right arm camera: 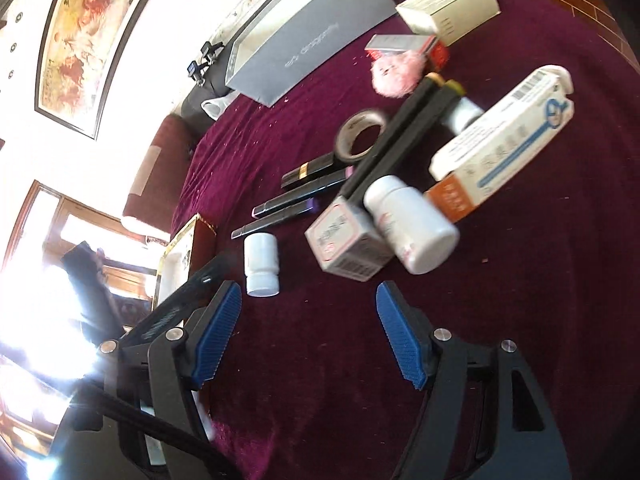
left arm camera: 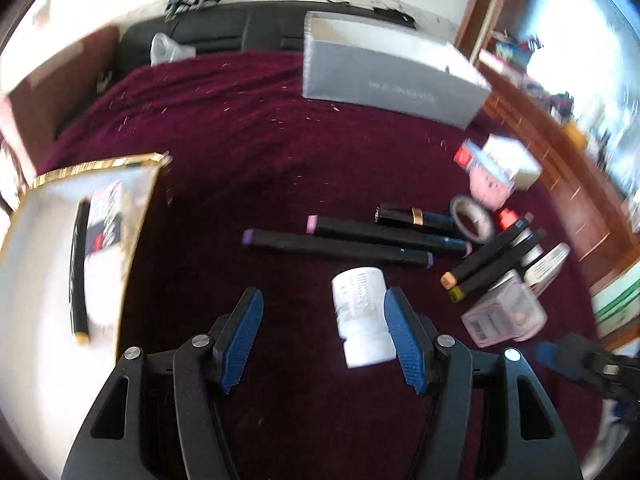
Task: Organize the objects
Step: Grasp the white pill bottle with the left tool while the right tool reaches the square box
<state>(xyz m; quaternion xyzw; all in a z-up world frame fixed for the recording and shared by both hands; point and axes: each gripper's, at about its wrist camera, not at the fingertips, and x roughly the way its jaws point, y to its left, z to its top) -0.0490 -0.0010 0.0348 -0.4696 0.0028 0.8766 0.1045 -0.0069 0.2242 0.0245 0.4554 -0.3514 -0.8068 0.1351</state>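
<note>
My left gripper (left arm camera: 324, 300) is open and empty above the dark red cloth; a small white bottle (left arm camera: 362, 316) lies just inside its right finger. It also shows in the right wrist view (right arm camera: 261, 264). Black markers (left arm camera: 340, 245) lie beyond it. A gold-edged white tray (left arm camera: 24, 240) at left holds a black pen (left arm camera: 79, 268) and a small box. My right gripper (right arm camera: 310, 300) is open and empty, short of a white pill bottle (right arm camera: 414, 226) and a small carton (right arm camera: 348, 242).
A grey box (left arm camera: 384, 76) lies at the back. More markers (right arm camera: 400, 136), a tape roll (right arm camera: 362, 134), a pink puff (right arm camera: 396, 70) and several medicine cartons (right arm camera: 504, 136) crowd the right side. A wooden edge (left arm camera: 560, 160) runs along the right.
</note>
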